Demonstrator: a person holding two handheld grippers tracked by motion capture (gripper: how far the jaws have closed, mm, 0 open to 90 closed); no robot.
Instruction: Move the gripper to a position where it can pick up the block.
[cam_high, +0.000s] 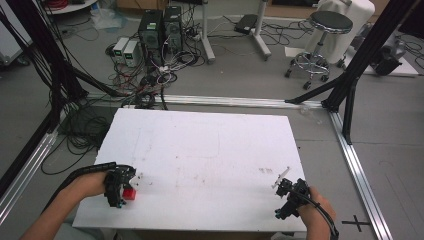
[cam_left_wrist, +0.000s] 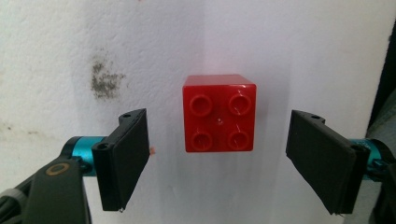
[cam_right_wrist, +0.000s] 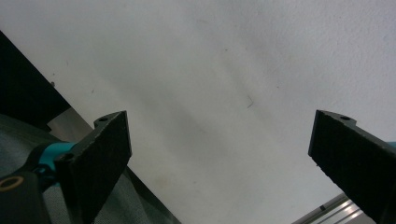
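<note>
A red brick (cam_left_wrist: 219, 119) with 4 round studs facing up sits flat on the white table (cam_high: 210, 150), near its front-left corner, apparently untouched.

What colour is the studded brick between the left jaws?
Red brick, clearest in the left gripper view.

No readable text anywhere we look.

We find no legible words, brands or numbers on any surface. The sole sign we can make out is a black cross mark (cam_high: 355, 220) on the grey floor (cam_high: 395, 150), just past the tabletop's (cam_high: 210, 150) near right corner; the computer towers (cam_high: 160, 30) beyond are too small to read.
</note>
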